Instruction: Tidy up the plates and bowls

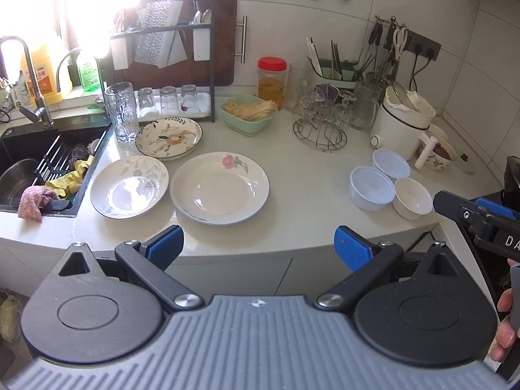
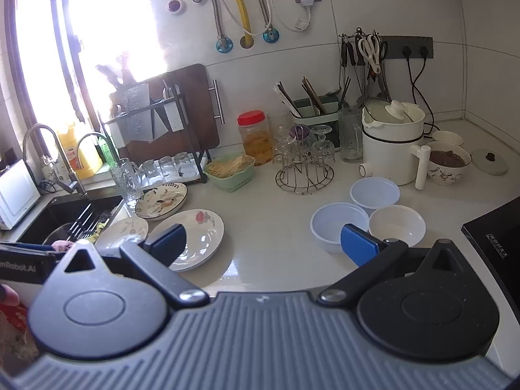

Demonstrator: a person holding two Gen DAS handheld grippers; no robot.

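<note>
Evidently nothing is gripped: both the left gripper (image 1: 258, 243) and right gripper (image 2: 263, 243) hover with fingers wide apart, while plates (image 1: 219, 188) and bowls (image 2: 338, 227) sit grouped separately on the bench (image 1: 308, 175), ready for stacking.

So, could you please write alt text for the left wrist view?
The open left gripper hovers, empty, before a white counter holding three plates near a sink on the left and three small bowls on the right. The right gripper enters at the right edge.
</note>
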